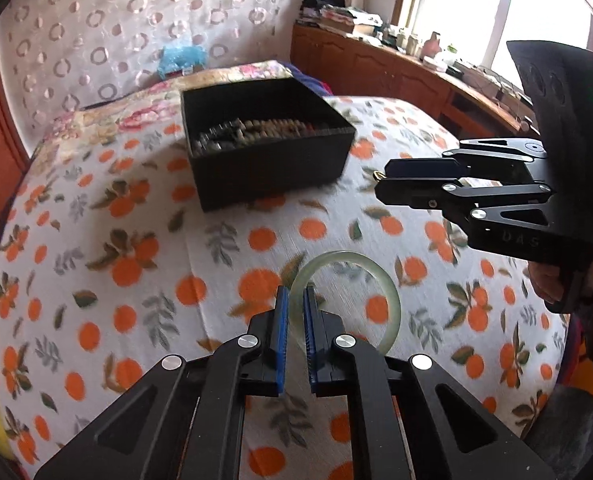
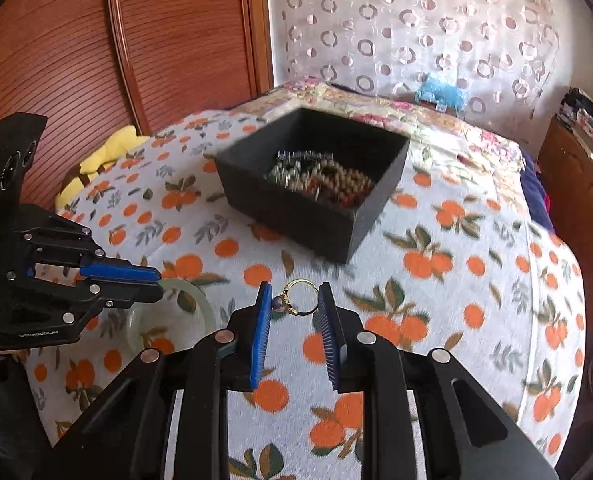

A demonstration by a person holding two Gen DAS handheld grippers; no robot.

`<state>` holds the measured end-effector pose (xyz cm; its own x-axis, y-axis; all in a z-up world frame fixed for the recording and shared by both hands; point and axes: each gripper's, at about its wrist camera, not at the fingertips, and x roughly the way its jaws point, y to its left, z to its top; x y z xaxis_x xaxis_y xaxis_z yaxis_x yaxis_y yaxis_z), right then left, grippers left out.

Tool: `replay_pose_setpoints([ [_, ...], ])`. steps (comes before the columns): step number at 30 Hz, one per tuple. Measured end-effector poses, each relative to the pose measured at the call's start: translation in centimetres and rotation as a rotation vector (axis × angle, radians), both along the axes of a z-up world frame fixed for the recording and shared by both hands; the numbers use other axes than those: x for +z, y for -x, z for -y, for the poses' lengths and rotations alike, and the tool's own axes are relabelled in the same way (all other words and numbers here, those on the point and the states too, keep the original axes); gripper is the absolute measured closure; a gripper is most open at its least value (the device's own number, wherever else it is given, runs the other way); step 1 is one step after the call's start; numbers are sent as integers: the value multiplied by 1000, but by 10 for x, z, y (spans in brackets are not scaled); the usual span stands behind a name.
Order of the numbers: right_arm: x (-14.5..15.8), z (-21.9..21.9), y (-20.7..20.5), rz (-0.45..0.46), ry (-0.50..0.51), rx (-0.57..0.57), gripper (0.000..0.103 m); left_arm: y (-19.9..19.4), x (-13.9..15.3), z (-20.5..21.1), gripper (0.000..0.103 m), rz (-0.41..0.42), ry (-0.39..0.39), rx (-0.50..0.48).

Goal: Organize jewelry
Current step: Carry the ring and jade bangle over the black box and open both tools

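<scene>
Across the left wrist view, the left gripper (image 1: 295, 300) has its blue-padded jaws clenched on the rim of a pale green translucent bangle (image 1: 346, 300), which stands over the white bedspread printed with oranges (image 1: 144, 240). Beyond it sits a black square box (image 1: 268, 140) holding beaded jewelry. The right gripper (image 1: 382, 184) hangs at the right, a sliver of gold at its tip.

From the right wrist view, the right gripper (image 2: 294, 300) pinches a gold ring with a small dark stone (image 2: 298, 298) between its pads, above the bedspread and just before the box (image 2: 316, 184). At the left, the left gripper (image 2: 158, 282) grips the bangle (image 2: 168, 312).
</scene>
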<state>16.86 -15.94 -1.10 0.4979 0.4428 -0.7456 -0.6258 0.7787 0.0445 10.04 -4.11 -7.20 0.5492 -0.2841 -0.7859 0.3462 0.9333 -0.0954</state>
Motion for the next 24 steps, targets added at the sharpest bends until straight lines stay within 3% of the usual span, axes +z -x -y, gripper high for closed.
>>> replay_pose_setpoints([
  [9,30,-11,-41,69,-47,0,77,-31,32,-16,96,97,-7,65],
  [19,26,-22,-89,57,-85,-7,76,-70,59,-30,96,192,-10,117],
  [22,23,-20,-93,58,-91,-24,58,-83,61,-32,96,197,-14,131],
  [24,24,-15,-93,51,-104,-37,58,-92,61,-32,96,201,-17,135],
])
